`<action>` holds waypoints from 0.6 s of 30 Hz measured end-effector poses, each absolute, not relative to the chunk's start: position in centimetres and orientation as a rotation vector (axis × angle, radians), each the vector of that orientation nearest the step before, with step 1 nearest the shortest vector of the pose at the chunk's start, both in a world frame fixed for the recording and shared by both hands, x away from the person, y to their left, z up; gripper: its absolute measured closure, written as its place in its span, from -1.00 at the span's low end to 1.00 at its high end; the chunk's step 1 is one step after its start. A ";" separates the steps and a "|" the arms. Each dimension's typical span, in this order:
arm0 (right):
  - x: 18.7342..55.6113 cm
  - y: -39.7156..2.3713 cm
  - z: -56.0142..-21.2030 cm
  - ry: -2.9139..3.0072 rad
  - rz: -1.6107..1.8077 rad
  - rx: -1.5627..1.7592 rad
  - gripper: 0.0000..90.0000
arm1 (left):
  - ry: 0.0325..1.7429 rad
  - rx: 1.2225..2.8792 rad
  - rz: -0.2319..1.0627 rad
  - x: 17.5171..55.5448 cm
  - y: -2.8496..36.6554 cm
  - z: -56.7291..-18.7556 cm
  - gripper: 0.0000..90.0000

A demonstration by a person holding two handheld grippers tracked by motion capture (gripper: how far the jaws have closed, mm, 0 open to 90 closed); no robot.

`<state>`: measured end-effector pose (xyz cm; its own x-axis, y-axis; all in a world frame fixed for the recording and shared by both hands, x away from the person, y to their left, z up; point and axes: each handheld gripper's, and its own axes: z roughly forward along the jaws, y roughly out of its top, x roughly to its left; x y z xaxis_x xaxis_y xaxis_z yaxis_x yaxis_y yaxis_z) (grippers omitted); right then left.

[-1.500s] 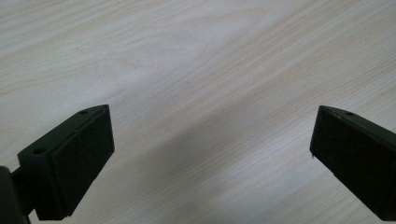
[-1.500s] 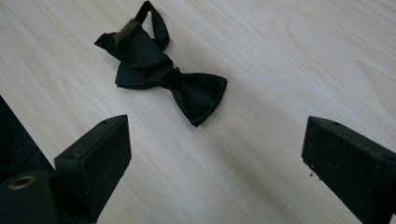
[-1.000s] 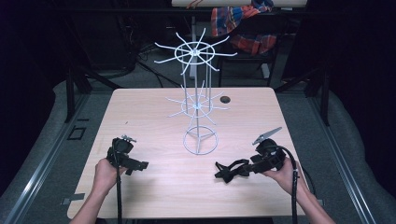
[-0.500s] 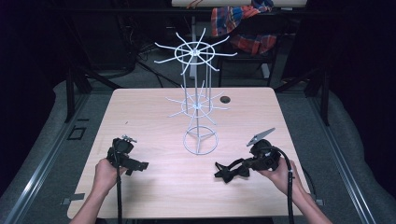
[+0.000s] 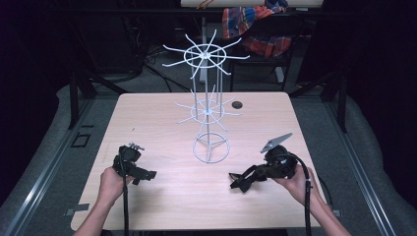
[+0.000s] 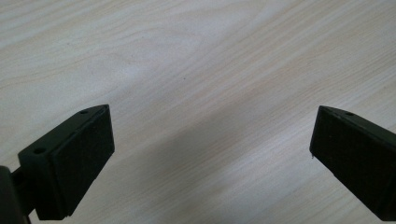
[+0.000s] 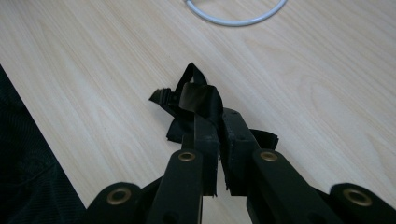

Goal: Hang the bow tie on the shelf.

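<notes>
A rack stood on the table at frame center in the high view, its base ring just below center. A small disc lay on the tabletop right of the rack, toward the far edge. At lower left, the left gripper sat above the table near the front edge. At lower right, the right gripper lay low over the table, a strap at its tip, below and right of the ring. In the right gripper view, the strap lay at center, the ring at the top edge. Cloth hung behind the table, upper right of center.
</notes>
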<state>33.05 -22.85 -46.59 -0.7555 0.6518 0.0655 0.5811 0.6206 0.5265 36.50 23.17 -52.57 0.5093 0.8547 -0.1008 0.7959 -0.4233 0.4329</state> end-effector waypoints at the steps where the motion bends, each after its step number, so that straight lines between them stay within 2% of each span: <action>1: 33.0 -22.9 -46.5 2.700 0.815 1.039 0.92 | 1.360 2.327 0.187 36.5 23.2 -52.6 -1.00; 18: 33.5 -23.7 -44.7 2.646 0.855 1.058 0.93 | 1.358 2.327 0.182 36.5 23.1 -52.6 -1.00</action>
